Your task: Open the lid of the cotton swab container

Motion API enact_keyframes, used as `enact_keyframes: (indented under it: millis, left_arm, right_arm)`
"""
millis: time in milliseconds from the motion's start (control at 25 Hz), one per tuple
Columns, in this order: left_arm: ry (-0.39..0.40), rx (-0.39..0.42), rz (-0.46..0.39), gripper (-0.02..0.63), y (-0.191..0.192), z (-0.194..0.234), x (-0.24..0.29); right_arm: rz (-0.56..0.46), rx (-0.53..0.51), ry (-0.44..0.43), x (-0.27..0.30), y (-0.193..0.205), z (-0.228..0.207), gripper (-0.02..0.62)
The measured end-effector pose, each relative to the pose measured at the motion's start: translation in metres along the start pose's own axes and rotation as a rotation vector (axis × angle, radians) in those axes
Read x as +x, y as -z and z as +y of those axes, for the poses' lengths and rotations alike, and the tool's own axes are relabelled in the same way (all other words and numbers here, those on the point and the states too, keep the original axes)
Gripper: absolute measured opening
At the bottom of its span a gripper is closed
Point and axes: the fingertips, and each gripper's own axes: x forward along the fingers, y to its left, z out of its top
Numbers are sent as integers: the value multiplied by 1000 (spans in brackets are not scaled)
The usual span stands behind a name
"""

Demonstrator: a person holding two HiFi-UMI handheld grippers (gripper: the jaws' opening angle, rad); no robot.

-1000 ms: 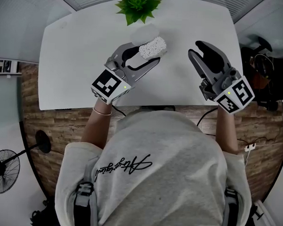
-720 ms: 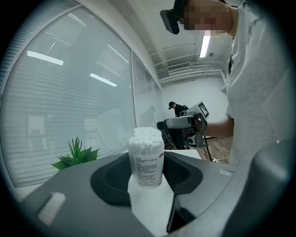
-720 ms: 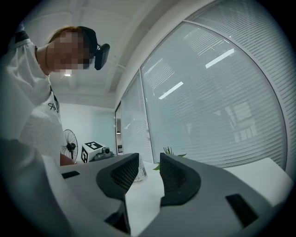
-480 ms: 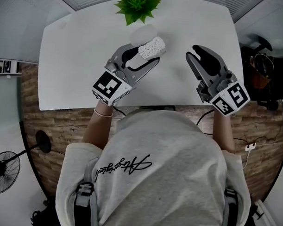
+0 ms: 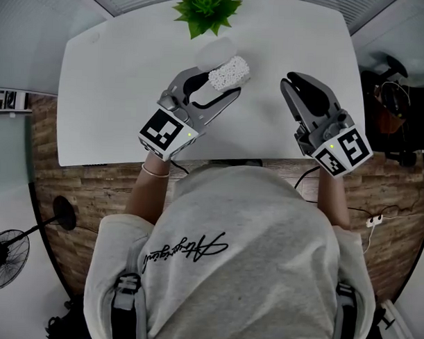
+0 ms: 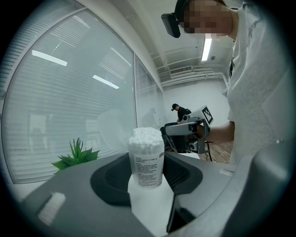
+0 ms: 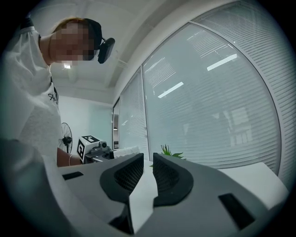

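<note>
Right gripper (image 5: 293, 81) has just been closing its ribbed black jaws to a thin slit with nothing between them, while the left gripper (image 5: 224, 79) has kept still. It clamps the clear cylindrical container (image 5: 229, 72) over the white table (image 5: 118, 78). White swab tips pack its mouth, and the translucent round lid (image 5: 216, 51) is swung back. Only the left gripper view shows the label (image 6: 147, 169), its print too small to read.

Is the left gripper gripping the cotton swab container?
Yes, in the left gripper view the left gripper has its fingers pressed against both sides of the upright cotton swab container.
</note>
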Motion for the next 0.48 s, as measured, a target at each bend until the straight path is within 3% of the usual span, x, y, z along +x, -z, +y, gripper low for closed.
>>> enact_keyframes:
  millis: [480]
  left_arm:
    - [9, 5, -12, 196, -3, -1, 1]
  right_arm:
    - [-4, -3, 25, -2, -1, -5, 8]
